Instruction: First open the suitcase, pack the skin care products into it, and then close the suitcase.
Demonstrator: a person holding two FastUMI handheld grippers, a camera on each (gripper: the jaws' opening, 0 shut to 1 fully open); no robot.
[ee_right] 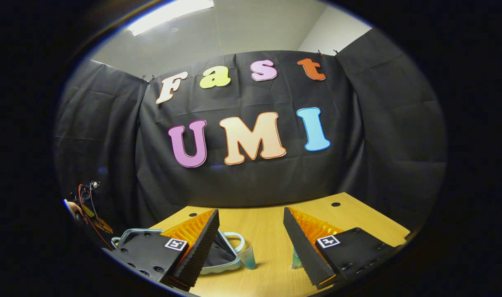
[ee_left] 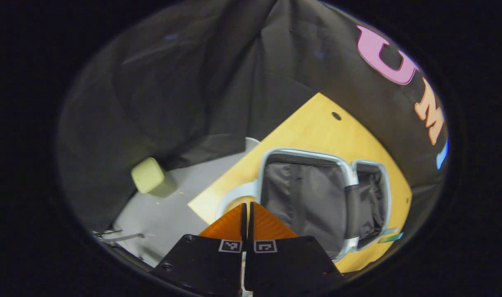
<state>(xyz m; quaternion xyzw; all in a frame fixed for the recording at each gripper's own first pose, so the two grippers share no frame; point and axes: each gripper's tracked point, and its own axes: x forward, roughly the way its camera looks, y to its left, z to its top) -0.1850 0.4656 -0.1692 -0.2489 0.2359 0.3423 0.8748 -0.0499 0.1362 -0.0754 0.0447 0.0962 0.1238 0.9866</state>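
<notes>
In the left gripper view the suitcase (ee_left: 316, 194) lies open on the wooden table (ee_left: 312, 123), showing its grey lining and pale rim. My left gripper (ee_left: 247, 203) hovers above its near corner, shut with nothing between the fingers. A small teal item (ee_left: 393, 237) lies on the table beside the suitcase's far half. In the right gripper view my right gripper (ee_right: 251, 210) is open, low over the table (ee_right: 267, 231). Two small skin care products stand between its fingers: a teal one (ee_right: 247, 258) and a clear bottle (ee_right: 295, 260). The suitcase's corner (ee_right: 222, 253) and handle (ee_right: 235, 237) peek out behind the left finger.
A pale green box (ee_left: 152, 178) sits on the grey floor (ee_left: 172, 210) beside the table, against the black cloth. Two small round holes (ee_right: 335, 204) mark the table's back edge. At the far left of the right gripper view, a hand (ee_right: 73, 208) and red wires show.
</notes>
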